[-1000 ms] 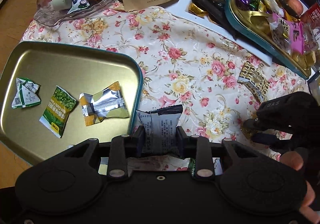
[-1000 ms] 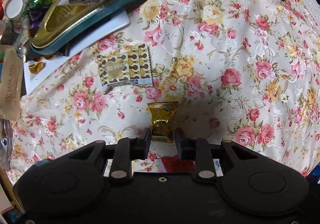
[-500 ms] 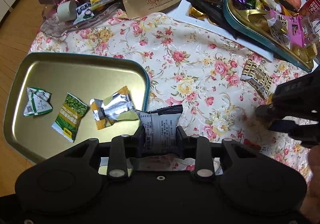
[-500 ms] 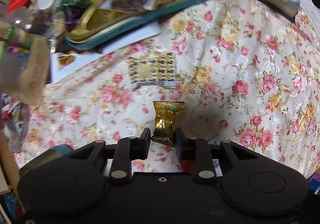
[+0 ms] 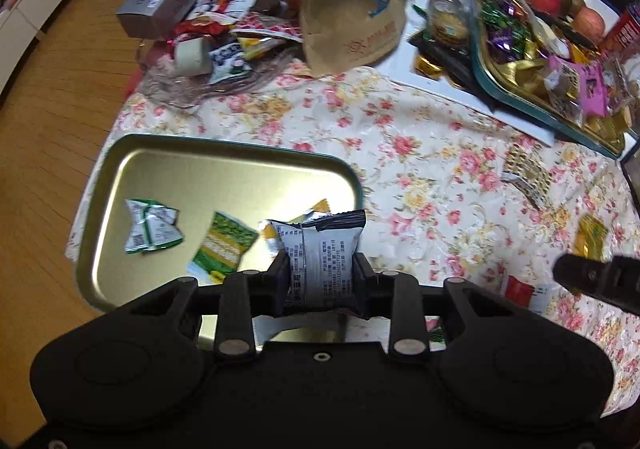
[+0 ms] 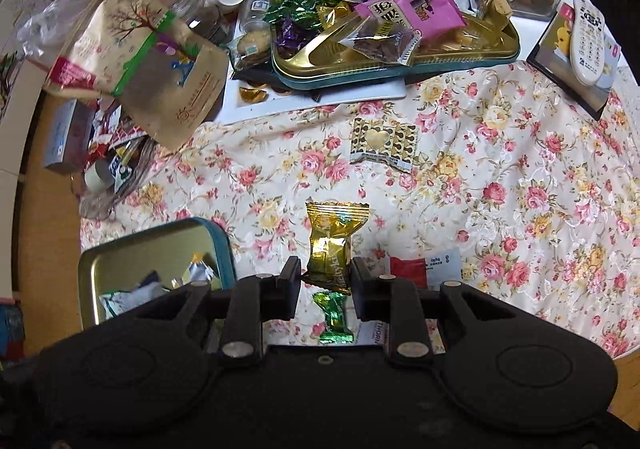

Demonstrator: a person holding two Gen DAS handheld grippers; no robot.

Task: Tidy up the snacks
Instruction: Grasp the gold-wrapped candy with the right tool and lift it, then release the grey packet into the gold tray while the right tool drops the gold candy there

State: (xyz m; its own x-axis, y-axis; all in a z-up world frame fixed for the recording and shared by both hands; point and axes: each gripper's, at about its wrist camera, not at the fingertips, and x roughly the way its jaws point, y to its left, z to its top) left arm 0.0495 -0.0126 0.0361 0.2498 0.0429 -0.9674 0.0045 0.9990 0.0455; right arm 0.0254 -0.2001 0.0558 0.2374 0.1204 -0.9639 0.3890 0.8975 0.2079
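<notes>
My left gripper (image 5: 320,277) is shut on a grey-and-black snack packet (image 5: 323,253), held above the right edge of a gold tin tray (image 5: 208,169). The tray holds a green-white packet (image 5: 150,225), a green-yellow packet (image 5: 222,247) and a silver-yellow packet partly hidden behind the held one. My right gripper (image 6: 324,281) is shut on a gold candy (image 6: 331,243), lifted above the floral cloth. The tray also shows in the right wrist view (image 6: 160,245) at lower left. The right gripper shows in the left wrist view (image 5: 596,281) at the right edge.
A gold heart-patterned packet (image 6: 382,143), a green candy (image 6: 334,315) and a red-white packet (image 6: 420,269) lie on the cloth. A full teal tray of sweets (image 6: 392,29), a brown paper bag (image 6: 152,65), jars, a remote (image 6: 592,45) and a clutter pile (image 5: 224,29) line the far side.
Both grippers have risen with their snacks. The left one has shifted toward the tray's right edge. The right one has lifted the gold candy off the cloth and now sees the tray.
</notes>
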